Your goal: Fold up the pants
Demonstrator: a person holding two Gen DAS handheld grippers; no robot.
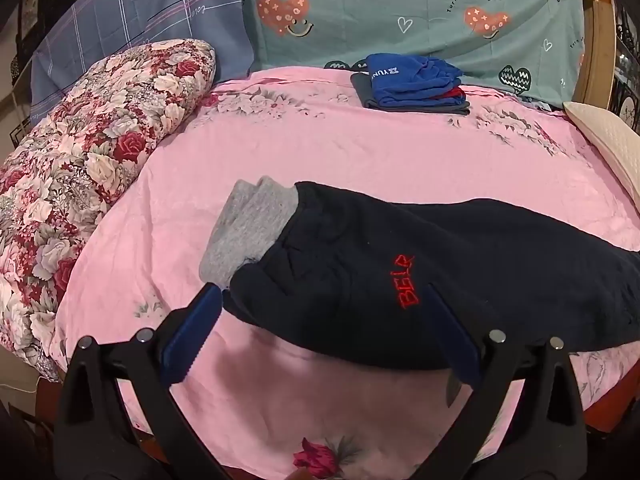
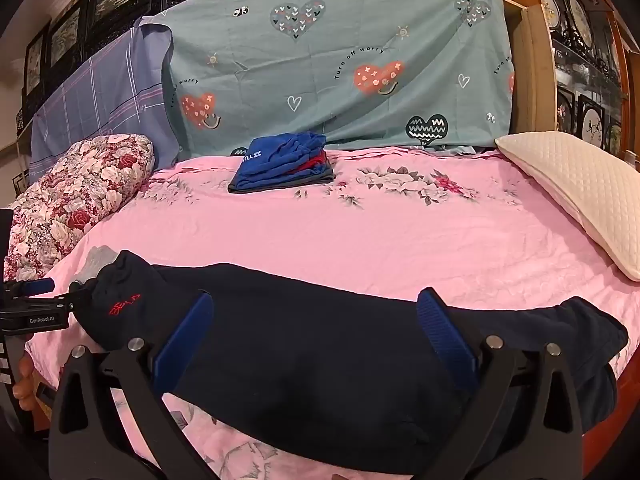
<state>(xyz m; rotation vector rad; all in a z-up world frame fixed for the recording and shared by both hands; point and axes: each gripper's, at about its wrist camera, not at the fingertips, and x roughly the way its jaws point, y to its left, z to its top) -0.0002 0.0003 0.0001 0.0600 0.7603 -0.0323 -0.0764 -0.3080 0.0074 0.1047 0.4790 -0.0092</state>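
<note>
Dark navy pants [image 1: 420, 272] with a grey waistband [image 1: 248, 228] and red "BELR" embroidery lie stretched along the near edge of the pink bed sheet [image 1: 320, 152]. They also show in the right wrist view [image 2: 320, 344]. My left gripper [image 1: 324, 300] is open, its blue fingers straddling the near waist part just above the cloth. My right gripper [image 2: 316, 312] is open over the middle of the legs. The left gripper [image 2: 52, 292] shows at the far left of the right wrist view, by the waistband.
A stack of folded blue, red and grey clothes [image 2: 284, 164] sits at the back of the bed. A floral quilt roll [image 1: 80, 168] lies left, a cream pillow [image 2: 580, 192] right. Green and blue sheets [image 2: 340, 60] hang behind.
</note>
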